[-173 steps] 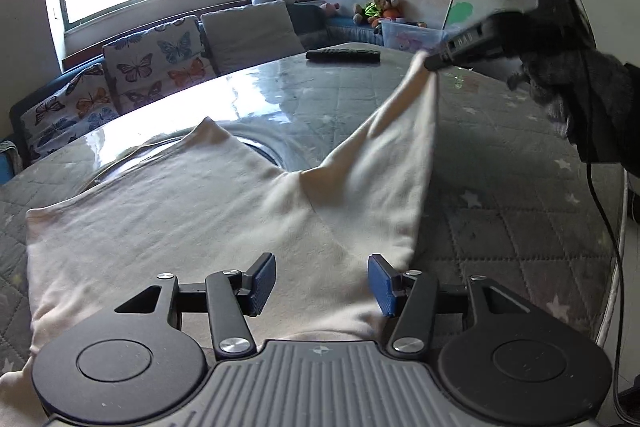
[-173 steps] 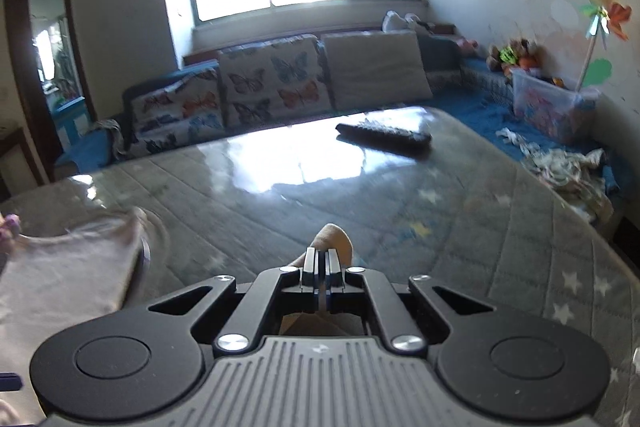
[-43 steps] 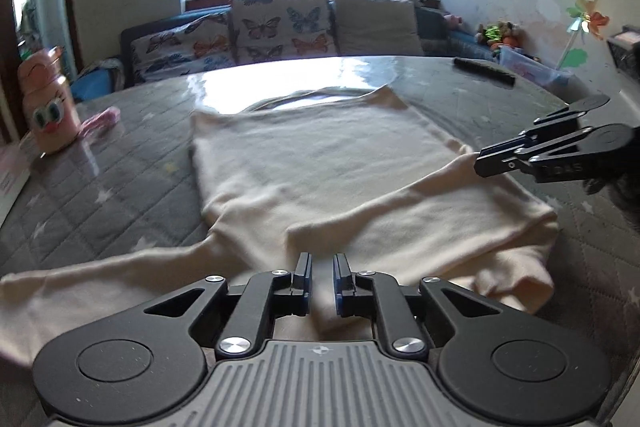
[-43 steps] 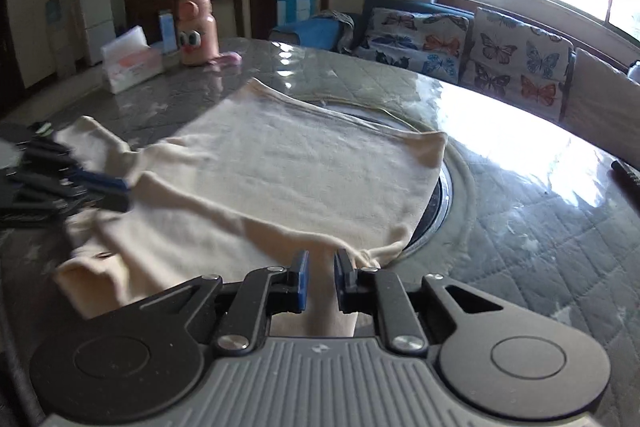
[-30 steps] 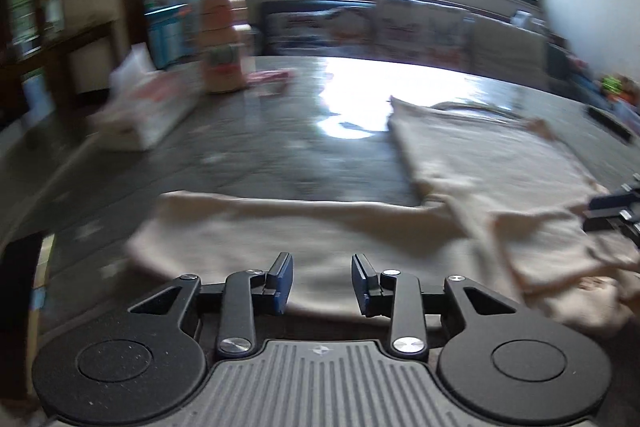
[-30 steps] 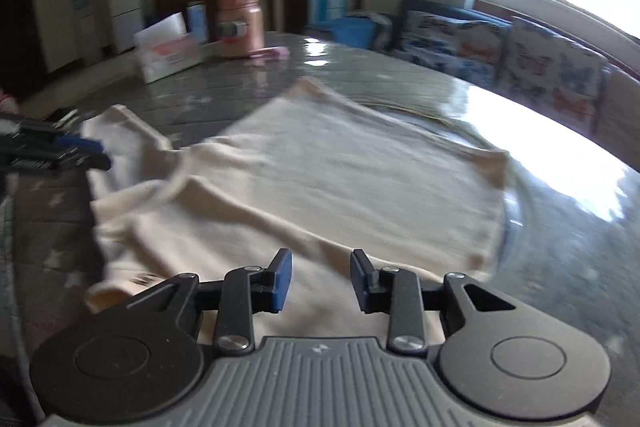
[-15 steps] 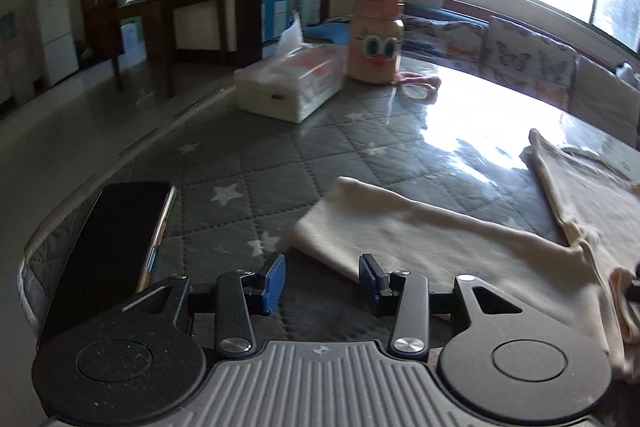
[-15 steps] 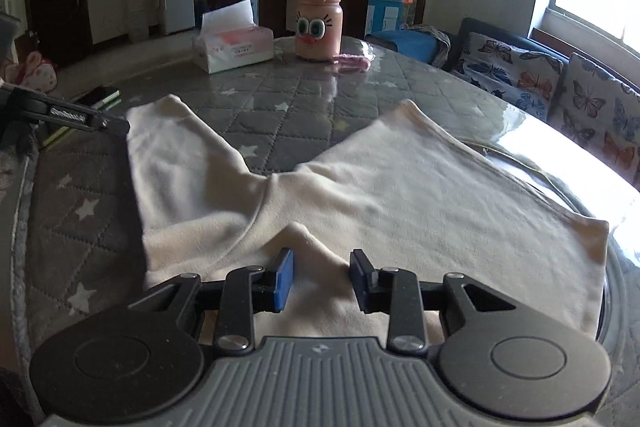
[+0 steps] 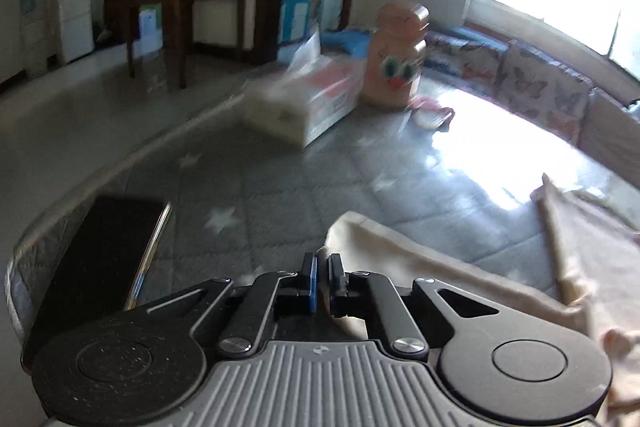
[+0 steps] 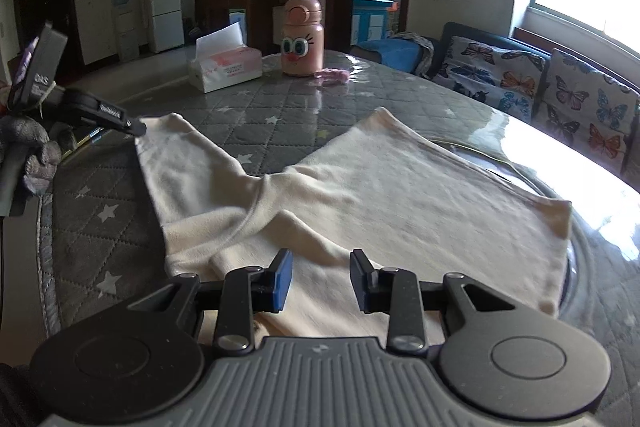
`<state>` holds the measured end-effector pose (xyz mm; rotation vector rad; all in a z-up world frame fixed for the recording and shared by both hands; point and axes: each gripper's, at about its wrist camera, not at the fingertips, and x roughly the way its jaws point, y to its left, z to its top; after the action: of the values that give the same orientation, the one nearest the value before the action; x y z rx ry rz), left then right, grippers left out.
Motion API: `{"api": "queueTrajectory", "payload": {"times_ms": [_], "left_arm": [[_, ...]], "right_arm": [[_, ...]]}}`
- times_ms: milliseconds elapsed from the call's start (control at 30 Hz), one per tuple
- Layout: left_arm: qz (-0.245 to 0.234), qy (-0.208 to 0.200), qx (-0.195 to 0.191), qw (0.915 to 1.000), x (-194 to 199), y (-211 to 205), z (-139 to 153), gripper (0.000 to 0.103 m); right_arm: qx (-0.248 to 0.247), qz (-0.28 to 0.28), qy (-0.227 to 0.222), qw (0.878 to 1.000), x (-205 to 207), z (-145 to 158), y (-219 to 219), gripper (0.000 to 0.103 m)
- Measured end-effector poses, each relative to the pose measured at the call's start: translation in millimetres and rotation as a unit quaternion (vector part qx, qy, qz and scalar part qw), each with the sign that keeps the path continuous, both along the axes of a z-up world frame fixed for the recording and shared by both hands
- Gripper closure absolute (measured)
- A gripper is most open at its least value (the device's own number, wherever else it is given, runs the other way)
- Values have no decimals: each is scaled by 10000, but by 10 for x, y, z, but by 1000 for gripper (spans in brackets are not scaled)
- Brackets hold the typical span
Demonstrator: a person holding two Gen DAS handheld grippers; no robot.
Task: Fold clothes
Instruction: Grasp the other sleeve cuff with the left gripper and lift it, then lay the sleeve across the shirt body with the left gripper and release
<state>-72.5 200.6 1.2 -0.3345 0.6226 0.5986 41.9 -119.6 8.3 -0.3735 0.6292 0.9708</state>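
Observation:
A cream long-sleeved shirt (image 10: 400, 195) lies flat on the grey quilted table (image 10: 100, 227). One sleeve (image 10: 180, 163) stretches out to the left. My left gripper (image 9: 322, 265) is shut on the cuff end of that sleeve (image 9: 400, 263). In the right wrist view the left gripper (image 10: 136, 128) pinches the sleeve's far tip, held by a gloved hand (image 10: 32, 147). My right gripper (image 10: 320, 279) hangs open just above the shirt's near shoulder area, with nothing between its fingers.
A dark phone (image 9: 100, 259) lies near the table's edge, left of my left gripper. A tissue box (image 10: 224, 65) and a pink cartoon bottle (image 10: 302, 39) stand at the far side. A sofa with butterfly cushions (image 10: 540, 87) runs behind the table.
My left gripper, open in front of the sleeve cuff half a second ago, has shut on it. My right gripper stays open over the shirt and has barely moved.

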Motion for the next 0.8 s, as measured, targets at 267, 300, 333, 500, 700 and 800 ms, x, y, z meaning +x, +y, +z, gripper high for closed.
{"api": "queueTrajectory", "payload": {"times_ms": [267, 300, 333, 500, 700, 800], "left_arm": [[-1444, -904, 147, 9853, 202, -781, 706, 98], [-1662, -994, 161, 9809, 239, -906, 777, 98], [-1875, -1069, 179, 9763, 282, -1037, 834, 98], [-2893, -1270, 197, 9486, 533, -1679, 982, 98], [-3796, -1301, 147, 9159, 776, -2283, 973, 98], [-4134, -1206, 66, 9025, 845, -2489, 882, 97]], "right_arm": [[111, -370, 132, 9992, 43, -47, -319, 72], [143, -415, 132, 9990, 46, -42, -367, 72], [176, -465, 126, 9987, 49, -35, -421, 72], [376, -731, 166, 9965, 86, -9, -668, 72], [501, -1040, 220, 9931, 97, -23, -948, 72], [541, -1169, 269, 9913, 111, -44, -1051, 71]]}}
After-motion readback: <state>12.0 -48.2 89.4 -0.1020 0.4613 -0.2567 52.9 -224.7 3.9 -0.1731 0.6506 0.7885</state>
